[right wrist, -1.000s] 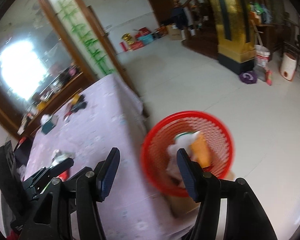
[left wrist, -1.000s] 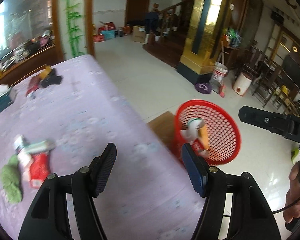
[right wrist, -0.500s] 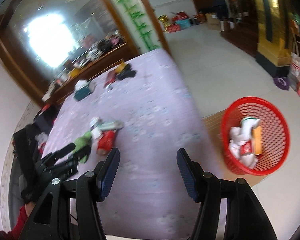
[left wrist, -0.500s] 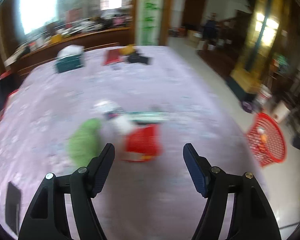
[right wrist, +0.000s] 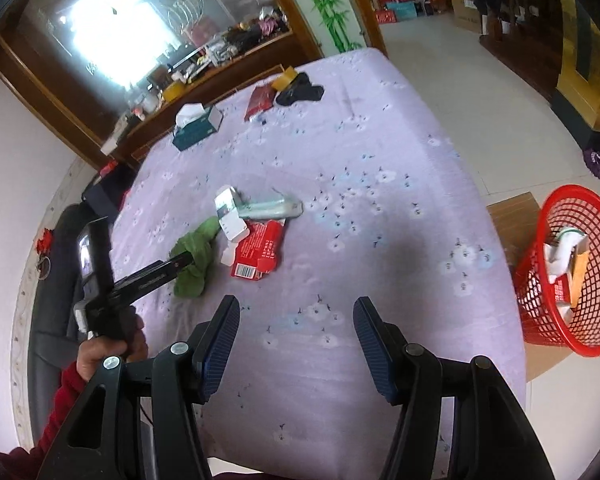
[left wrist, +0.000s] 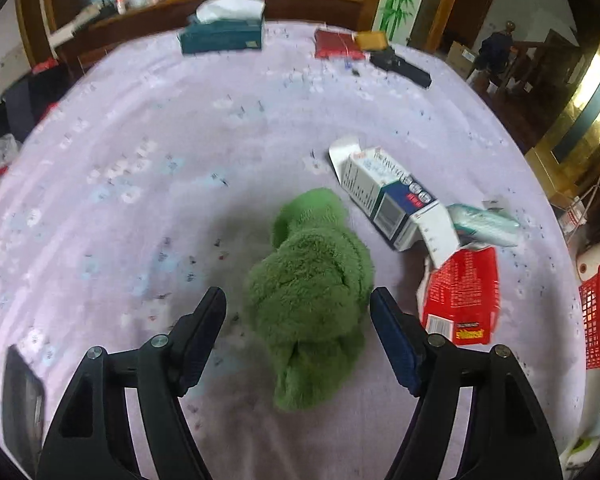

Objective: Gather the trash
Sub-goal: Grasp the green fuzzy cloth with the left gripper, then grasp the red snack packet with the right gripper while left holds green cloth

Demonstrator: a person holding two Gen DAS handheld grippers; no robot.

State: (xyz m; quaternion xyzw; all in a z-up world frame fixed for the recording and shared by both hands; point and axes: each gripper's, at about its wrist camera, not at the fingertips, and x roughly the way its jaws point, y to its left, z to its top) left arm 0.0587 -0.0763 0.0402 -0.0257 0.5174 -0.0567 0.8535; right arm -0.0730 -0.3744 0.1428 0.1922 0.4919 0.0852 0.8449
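Note:
A green fuzzy cloth [left wrist: 308, 300] lies on the purple flowered tablecloth [left wrist: 140, 160]. My left gripper [left wrist: 298, 304] is low over it, one finger on each side. Its jaws are opening and the pads do not press the cloth. To the right lie a white and blue carton [left wrist: 388, 196], a pale green packet [left wrist: 484, 224] and a red packet [left wrist: 460, 292]. In the right wrist view the same pile shows: cloth [right wrist: 196, 256], red packet [right wrist: 260, 254], carton [right wrist: 230, 212]. My right gripper [right wrist: 296, 320] stands open over bare tablecloth. A red mesh basket [right wrist: 564, 268] holds trash.
The basket stands on a cardboard box [right wrist: 512, 220] off the table's right edge. At the far end lie a teal tissue box [left wrist: 222, 34], a red book [left wrist: 336, 44] and a black item [left wrist: 400, 66]. A hand in a red sleeve [right wrist: 108, 344] holds the left gripper.
Both grippers swung away from the red basket toward the table. The left one came down over the trash pile and now straddles the green cloth, jaws a little wider.

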